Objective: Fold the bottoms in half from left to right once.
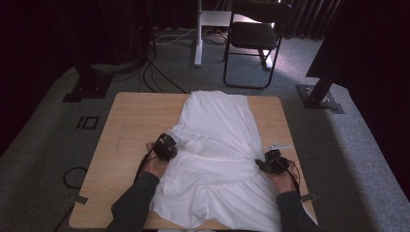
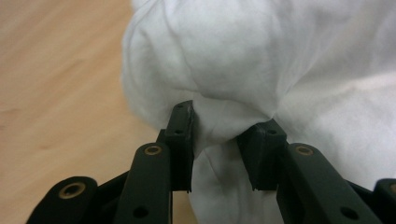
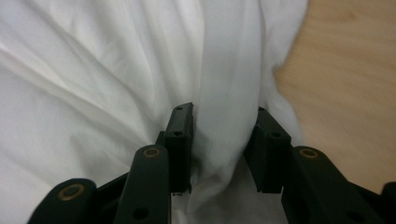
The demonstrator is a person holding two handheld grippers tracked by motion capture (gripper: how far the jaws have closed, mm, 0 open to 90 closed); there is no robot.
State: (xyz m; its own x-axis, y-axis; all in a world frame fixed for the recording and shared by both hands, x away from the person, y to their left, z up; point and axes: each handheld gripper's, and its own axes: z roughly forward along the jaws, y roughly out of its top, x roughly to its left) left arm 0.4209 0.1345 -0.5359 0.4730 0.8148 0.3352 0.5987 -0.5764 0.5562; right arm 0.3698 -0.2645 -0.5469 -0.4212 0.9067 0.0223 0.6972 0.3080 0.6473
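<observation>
A crumpled white cloth (image 1: 217, 145) lies down the middle of the wooden table (image 1: 130, 121) and hangs over its near edge. My left gripper (image 1: 167, 146) is at the cloth's left edge. In the left gripper view its jaws (image 2: 224, 140) pinch a bunched lump of the cloth (image 2: 233, 56), which narrows between the pads. My right gripper (image 1: 270, 163) is at the cloth's right edge. In the right gripper view its jaws (image 3: 224, 140) stand apart around a loose upright fold of the cloth (image 3: 93, 70), which is not squeezed.
A small white strip (image 1: 279, 146) lies on the table just beyond the right gripper. On the carpet behind the table stand a black chair (image 1: 254, 34), a white post (image 1: 198, 43), two dark stand bases (image 1: 89, 82) (image 1: 319, 94) and cables (image 1: 159, 72).
</observation>
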